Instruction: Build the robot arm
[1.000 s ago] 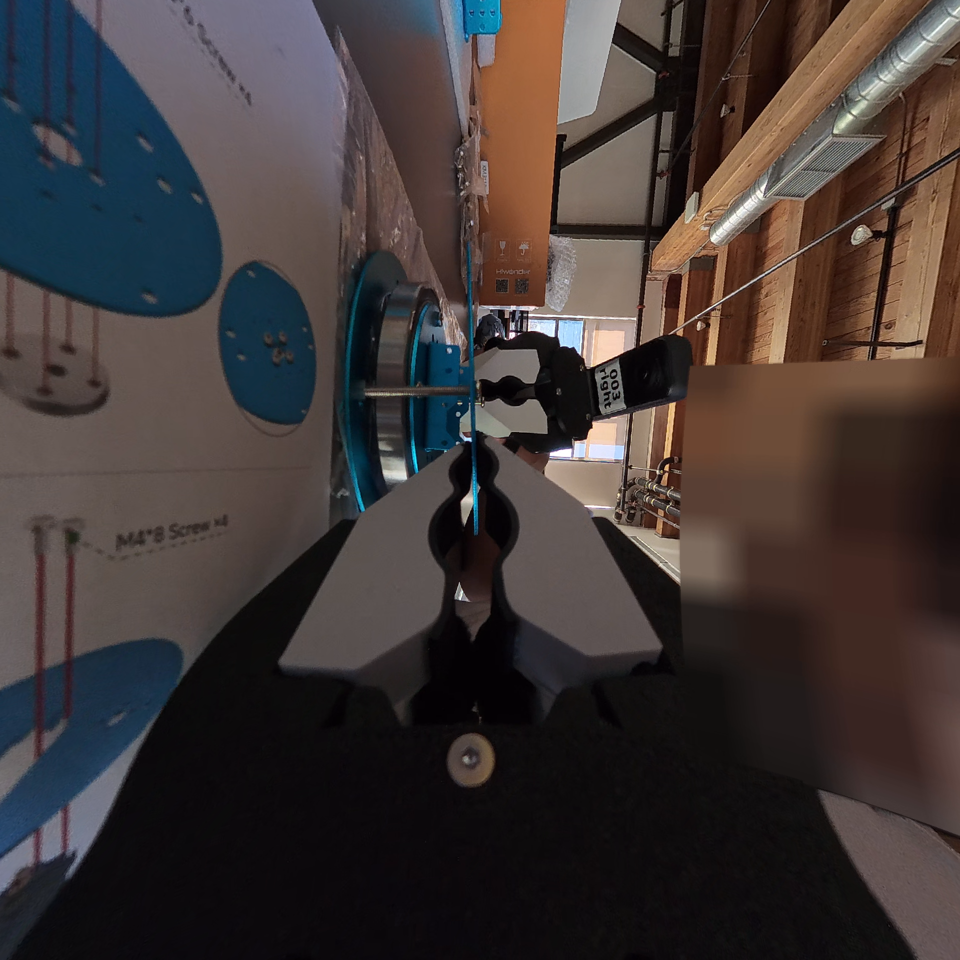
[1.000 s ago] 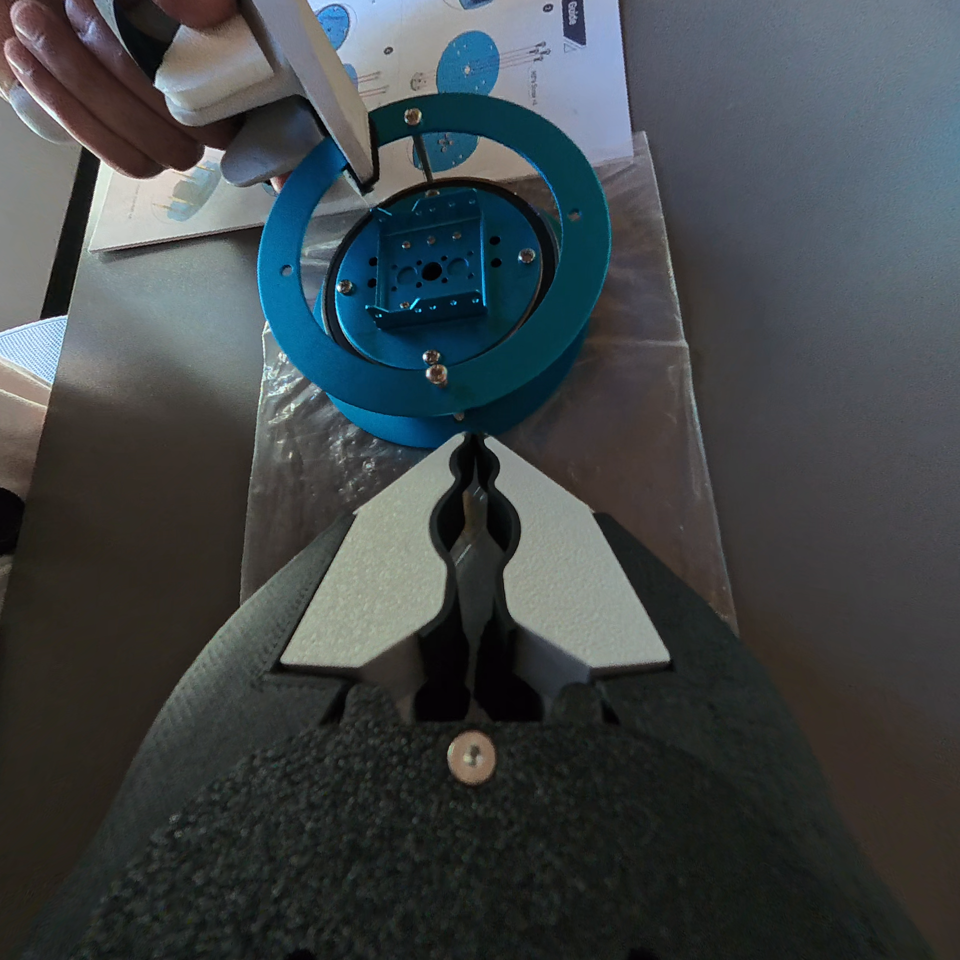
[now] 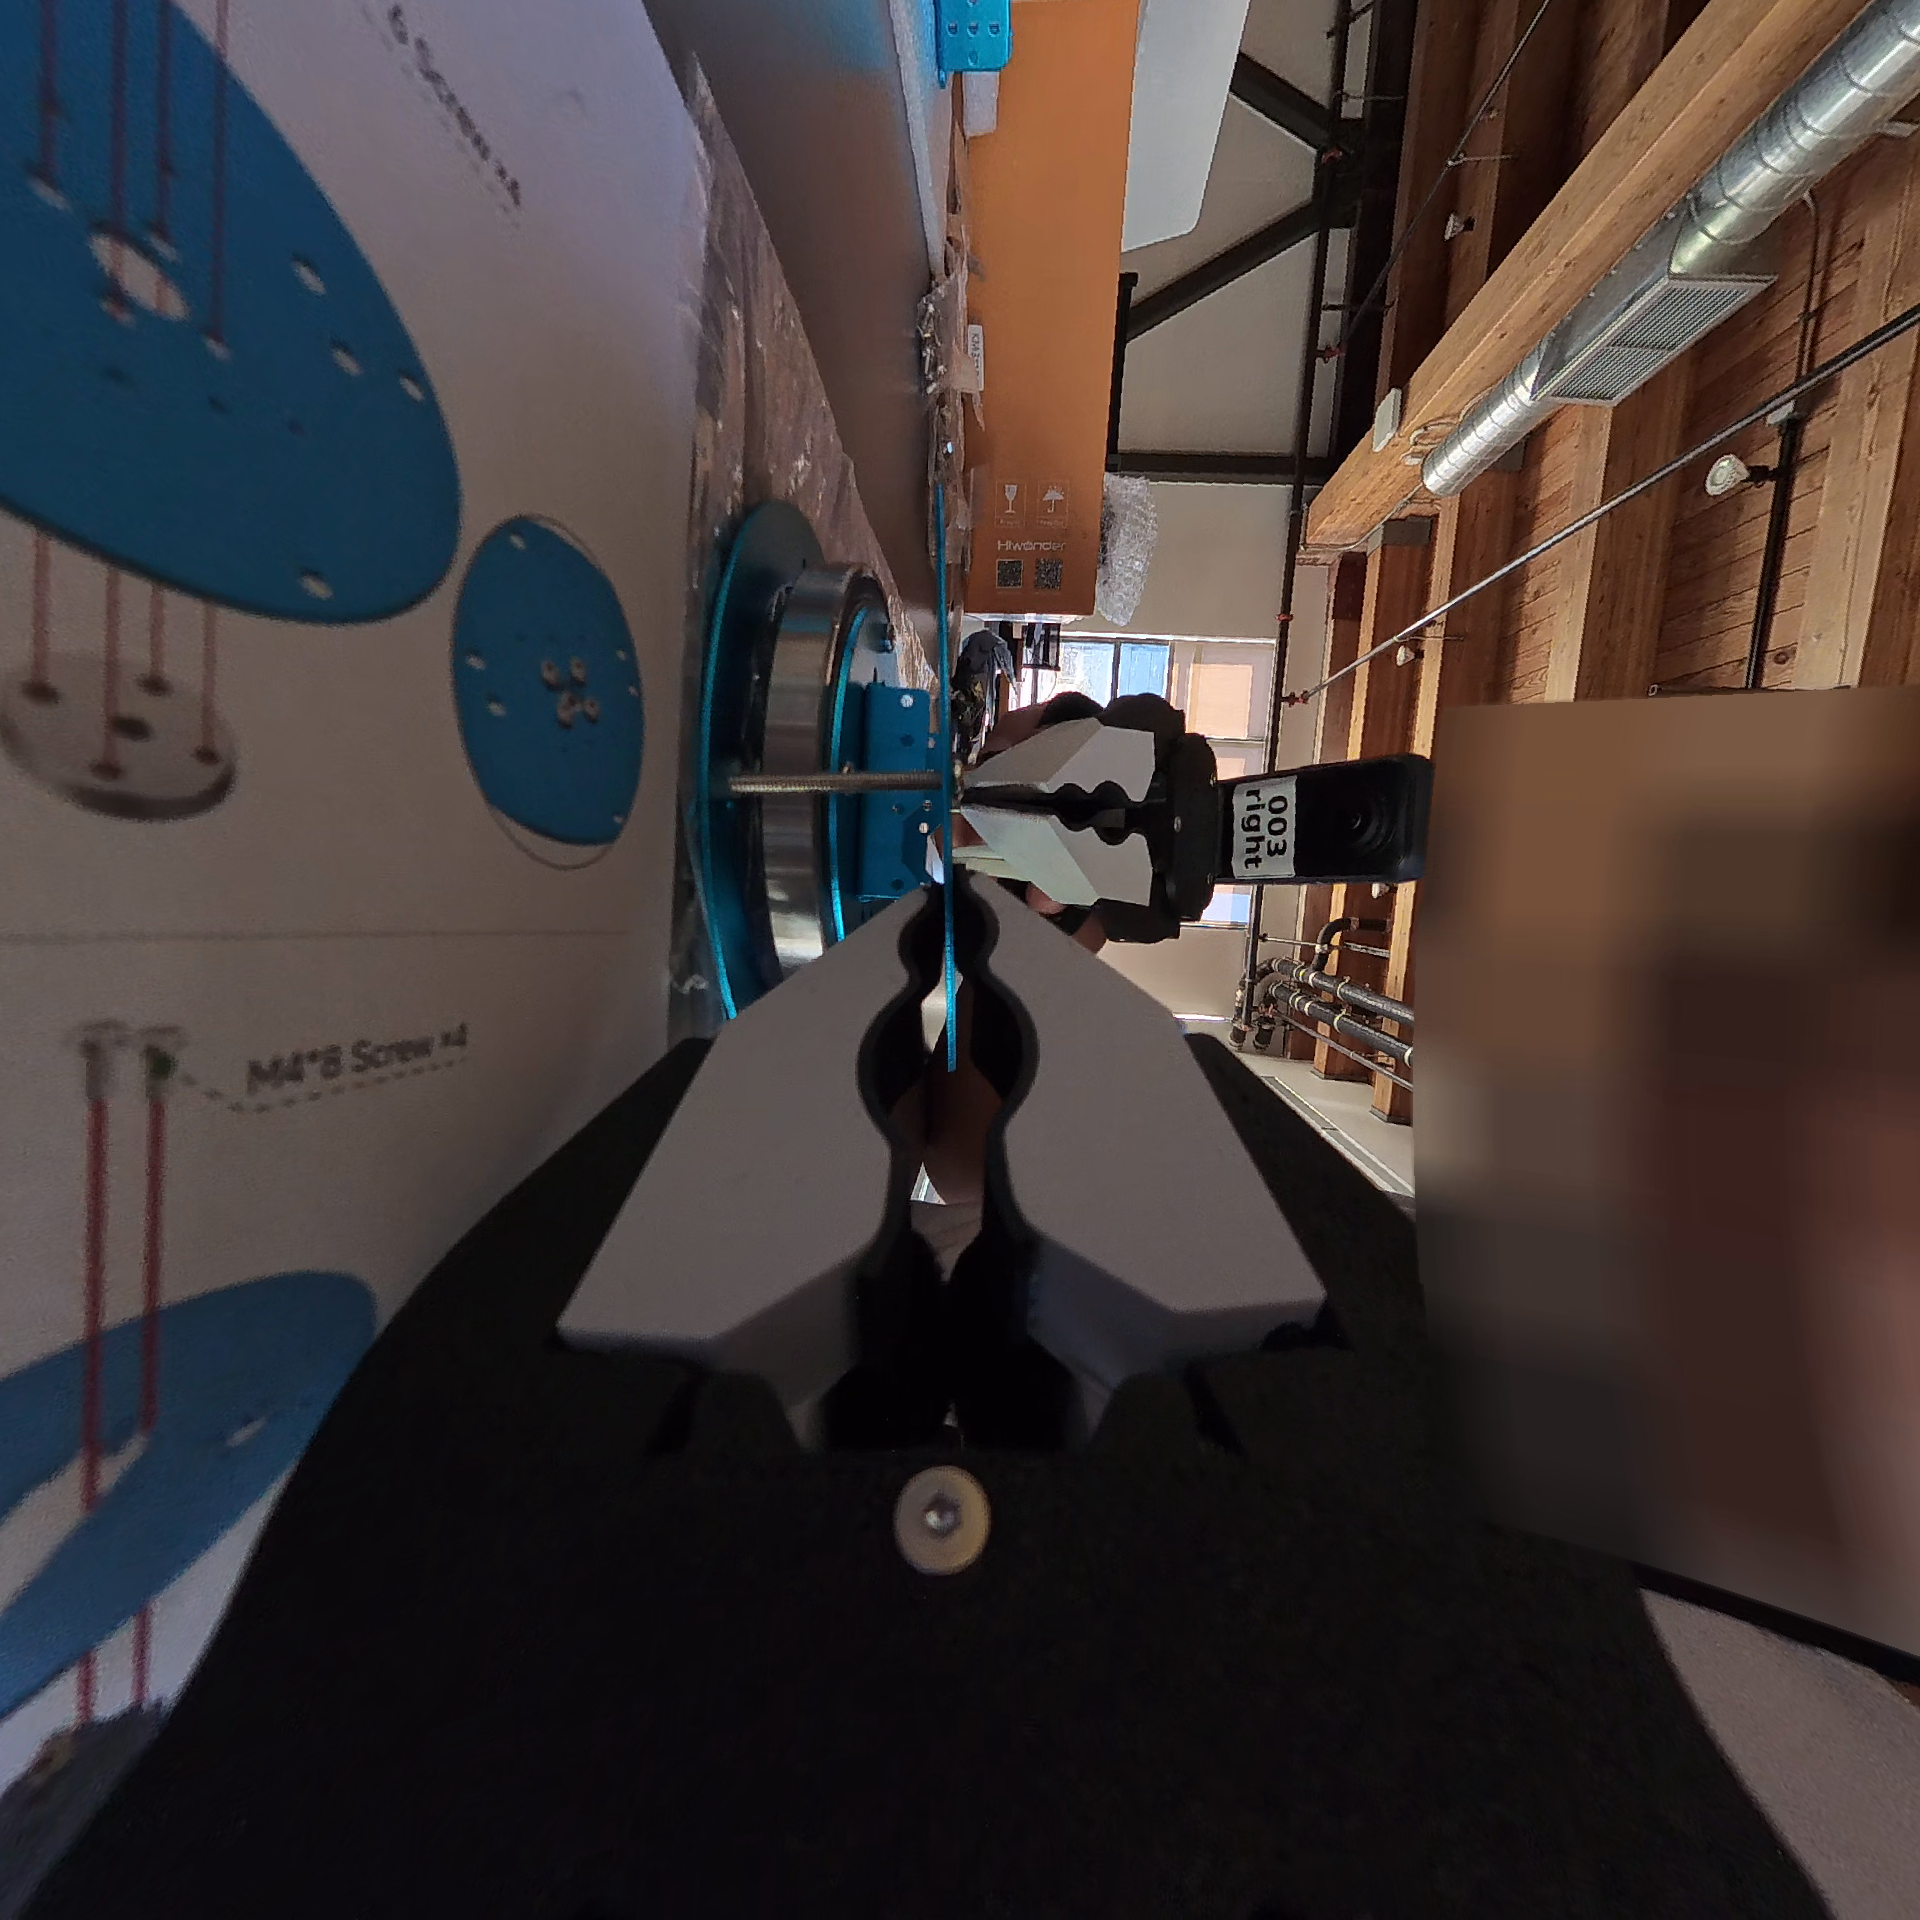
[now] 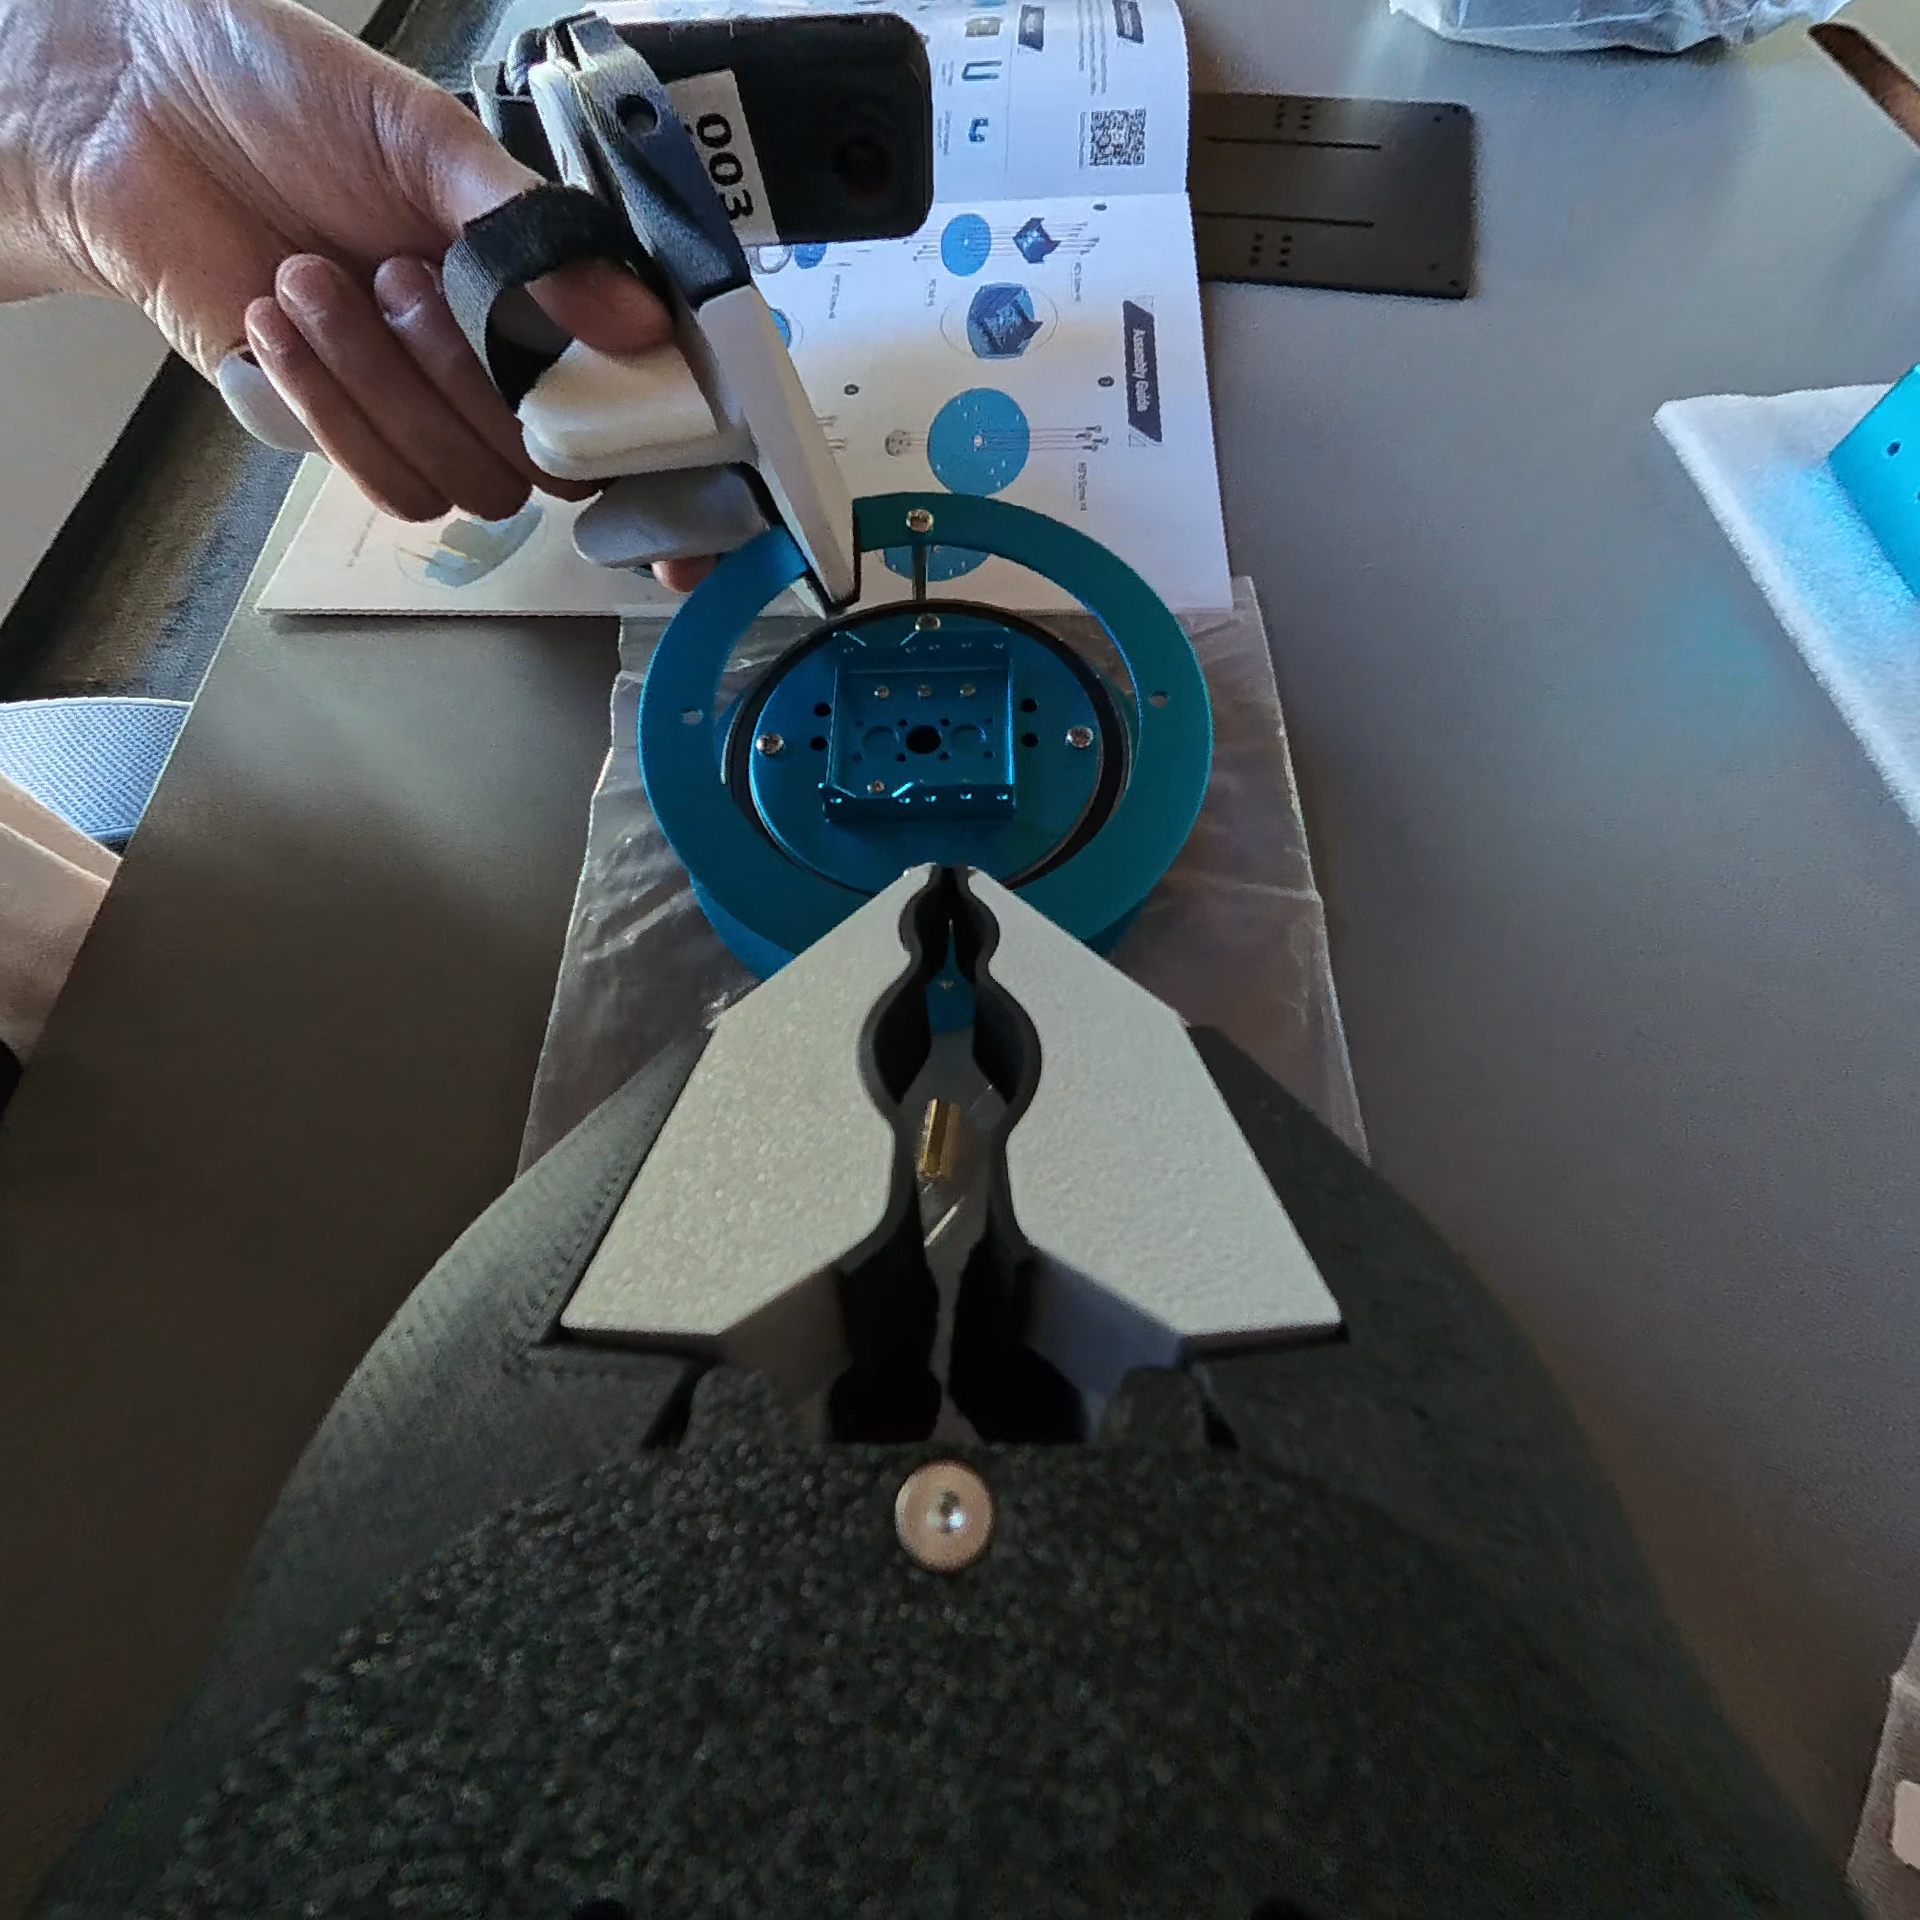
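Above the grey table (image 4: pixel 1558 727), I hold a thin, flat blue metal ring (image 4: pixel 1039 540) by two opposite edges. My right gripper (image 4: pixel 943 883) is pressed together on the near rim, and my left gripper (image 4: pixel 831 587) nips the far rim, with my hand (image 4: pixel 260 208) wrapped round its grip. From the left wrist view the ring (image 3: pixel 943 675) shows edge-on as a fine blue line running into the narrow gap of the left gripper (image 3: pixel 948 904), with the right gripper (image 3: pixel 966 810) facing it across the plate. Holding at both ends seems to keep so thin a plate level and parallel to what lies beneath.

Beneath it, apart from the ring, sits a round blue base with a steel bearing and a square bracket (image 4: pixel 1039 769), resting on a clear plastic bag (image 4: pixel 1247 935). A long threaded screw (image 3: pixel 810 784) spans the gap between base and ring. A printed assembly sheet (image 4: pixel 1039 343) lies just beyond, flat on the table.
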The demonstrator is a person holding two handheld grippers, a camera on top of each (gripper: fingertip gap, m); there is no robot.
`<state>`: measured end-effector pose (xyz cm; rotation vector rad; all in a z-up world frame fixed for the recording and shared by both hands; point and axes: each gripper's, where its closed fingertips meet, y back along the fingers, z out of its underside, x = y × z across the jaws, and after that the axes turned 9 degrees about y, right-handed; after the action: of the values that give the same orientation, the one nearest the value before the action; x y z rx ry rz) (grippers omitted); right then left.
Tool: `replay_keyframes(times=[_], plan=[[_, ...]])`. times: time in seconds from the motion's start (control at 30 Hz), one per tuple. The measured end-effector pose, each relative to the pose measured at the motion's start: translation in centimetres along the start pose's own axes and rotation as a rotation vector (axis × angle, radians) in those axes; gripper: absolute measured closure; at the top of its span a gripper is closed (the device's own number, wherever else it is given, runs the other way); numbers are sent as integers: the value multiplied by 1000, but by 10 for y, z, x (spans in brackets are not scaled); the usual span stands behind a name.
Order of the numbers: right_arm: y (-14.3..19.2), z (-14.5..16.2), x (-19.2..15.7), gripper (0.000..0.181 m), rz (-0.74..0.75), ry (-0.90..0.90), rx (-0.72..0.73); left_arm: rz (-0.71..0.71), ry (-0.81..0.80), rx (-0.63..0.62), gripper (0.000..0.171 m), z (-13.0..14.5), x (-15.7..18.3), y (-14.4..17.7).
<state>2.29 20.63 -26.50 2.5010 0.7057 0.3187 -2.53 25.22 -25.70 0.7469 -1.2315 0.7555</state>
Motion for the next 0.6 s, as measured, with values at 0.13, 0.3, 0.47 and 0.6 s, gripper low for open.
replay_keyframes(times=[0.13,0.3,0.47,0.6], plan=[[0,0,-1,181,-15,-15,11,-3,-1,3,171,0,0,0],[0,0,-2,181,-22,-16,14,-3,-2,7,171,0,-1,0],[1,0,-2,181,-10,5,11,-10,0,7,171,0,-2,0],[7,-7,-3,158,0,89,56,-12,3,9,171,-1,-2,0]])
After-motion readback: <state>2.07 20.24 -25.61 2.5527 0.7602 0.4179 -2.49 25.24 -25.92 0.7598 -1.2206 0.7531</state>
